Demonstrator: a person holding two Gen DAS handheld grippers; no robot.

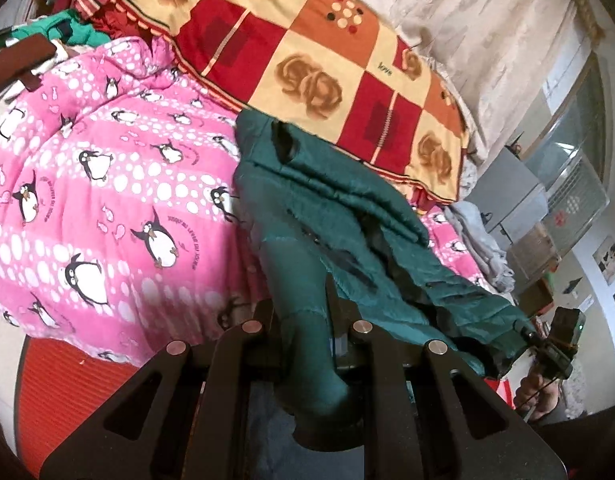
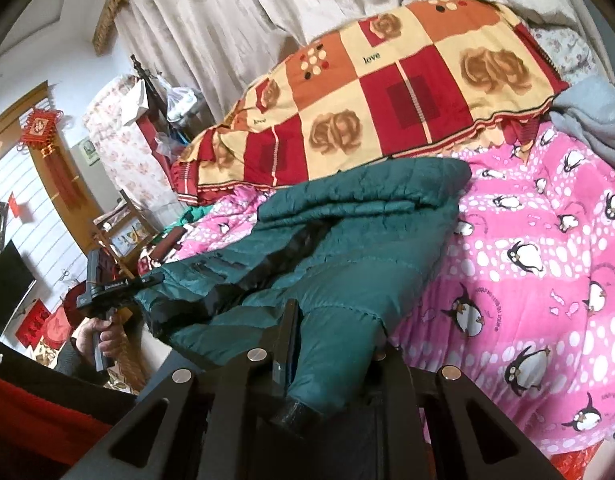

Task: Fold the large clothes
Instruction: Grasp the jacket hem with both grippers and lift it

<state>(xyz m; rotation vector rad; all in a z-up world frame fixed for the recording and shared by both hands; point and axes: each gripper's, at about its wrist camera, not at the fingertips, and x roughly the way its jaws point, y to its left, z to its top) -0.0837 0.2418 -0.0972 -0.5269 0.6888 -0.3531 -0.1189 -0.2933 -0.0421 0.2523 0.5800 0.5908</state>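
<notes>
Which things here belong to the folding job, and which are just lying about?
Job: green jacket, left gripper, right gripper, both shut on the jacket.
Lying about: penguin quilt, checked blanket, grey cloth, curtain.
</notes>
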